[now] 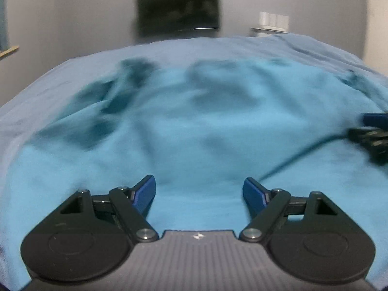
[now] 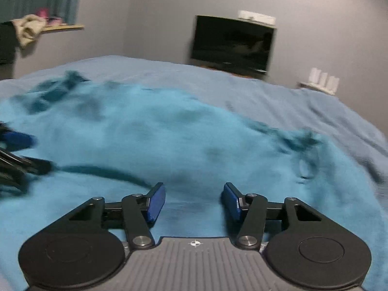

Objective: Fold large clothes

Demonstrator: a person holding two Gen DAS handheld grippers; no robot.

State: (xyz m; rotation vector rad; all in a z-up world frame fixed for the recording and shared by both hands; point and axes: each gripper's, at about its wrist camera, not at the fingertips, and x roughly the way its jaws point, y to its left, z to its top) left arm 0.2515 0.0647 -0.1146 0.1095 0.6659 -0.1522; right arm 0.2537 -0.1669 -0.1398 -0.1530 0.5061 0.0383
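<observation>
A large bright blue garment (image 1: 194, 126) lies spread and rumpled on a bed; it also fills the right wrist view (image 2: 169, 140). My left gripper (image 1: 198, 189) is open and empty, just above the garment's near part. My right gripper (image 2: 194, 194) is open and empty, also just above the cloth. The right gripper shows blurred at the right edge of the left wrist view (image 1: 371, 133). The left gripper shows blurred at the left edge of the right wrist view (image 2: 17, 155). Both views are motion-blurred.
The bed has a paler blue sheet (image 1: 218, 46) around the garment. A dark TV (image 1: 178, 9) hangs on the grey wall beyond the bed. A shelf with clothes (image 2: 31, 28) is at the far left in the right wrist view.
</observation>
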